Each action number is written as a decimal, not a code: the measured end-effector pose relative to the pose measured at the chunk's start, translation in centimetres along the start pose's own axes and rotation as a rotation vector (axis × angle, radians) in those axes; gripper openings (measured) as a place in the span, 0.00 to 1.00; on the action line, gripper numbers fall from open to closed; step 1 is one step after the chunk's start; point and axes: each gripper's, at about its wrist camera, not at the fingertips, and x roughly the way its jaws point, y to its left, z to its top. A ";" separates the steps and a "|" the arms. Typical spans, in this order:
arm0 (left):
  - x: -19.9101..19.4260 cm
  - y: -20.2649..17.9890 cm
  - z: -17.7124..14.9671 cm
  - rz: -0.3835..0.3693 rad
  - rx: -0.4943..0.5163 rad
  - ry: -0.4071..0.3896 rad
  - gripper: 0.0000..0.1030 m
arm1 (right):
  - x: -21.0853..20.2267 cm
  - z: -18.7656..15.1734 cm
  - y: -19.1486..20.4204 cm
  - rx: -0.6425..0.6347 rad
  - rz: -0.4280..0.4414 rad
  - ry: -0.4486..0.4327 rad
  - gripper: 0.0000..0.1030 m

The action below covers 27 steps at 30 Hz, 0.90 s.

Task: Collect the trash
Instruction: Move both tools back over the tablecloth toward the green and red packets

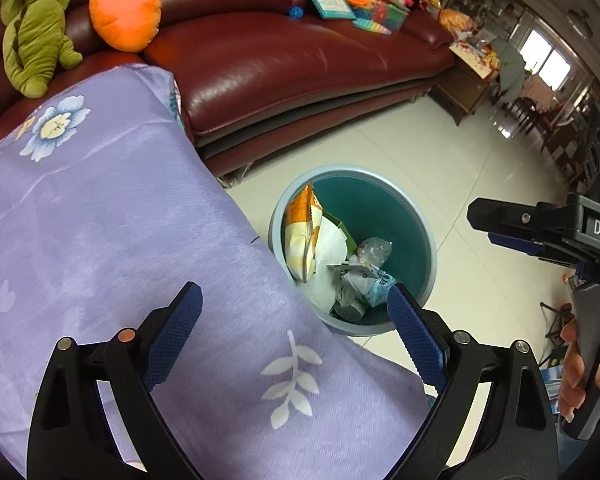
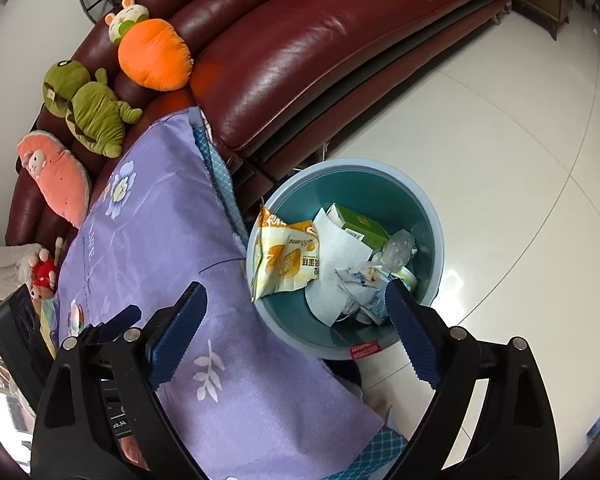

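Note:
A round blue-green trash bin (image 1: 416, 204) stands on the floor beside a table under a purple flowered cloth (image 1: 120, 220); it also shows in the right wrist view (image 2: 424, 208). It holds an orange snack bag (image 2: 286, 256), white paper (image 2: 336, 248), a green box (image 2: 360, 222) and crumpled wrappers (image 2: 364, 280). My left gripper (image 1: 294, 300) is open and empty above the cloth's edge and the bin. My right gripper (image 2: 296, 298) is open and empty over the bin's near rim; it also shows in the left wrist view (image 1: 476, 220).
A dark red leather sofa (image 1: 280, 60) runs behind the bin, with an orange plush (image 1: 126, 8), a green plush (image 1: 32, 40) and books and toys (image 1: 356, 0) on it. A pink plush (image 2: 56, 176) lies at the sofa's left end. White tiled floor (image 2: 500, 120) lies right of the bin.

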 end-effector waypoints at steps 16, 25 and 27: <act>-7.1 2.6 -4.3 0.021 -0.043 -0.105 0.94 | -3.3 -4.3 5.4 -0.077 0.024 -0.030 0.84; -9.7 4.1 -7.1 0.029 -0.075 -0.138 0.94 | -4.0 -7.0 7.5 -0.119 0.033 -0.018 0.85; -10.3 4.8 -7.8 0.033 -0.081 -0.148 0.94 | -4.1 -7.7 8.2 -0.133 0.037 -0.011 0.85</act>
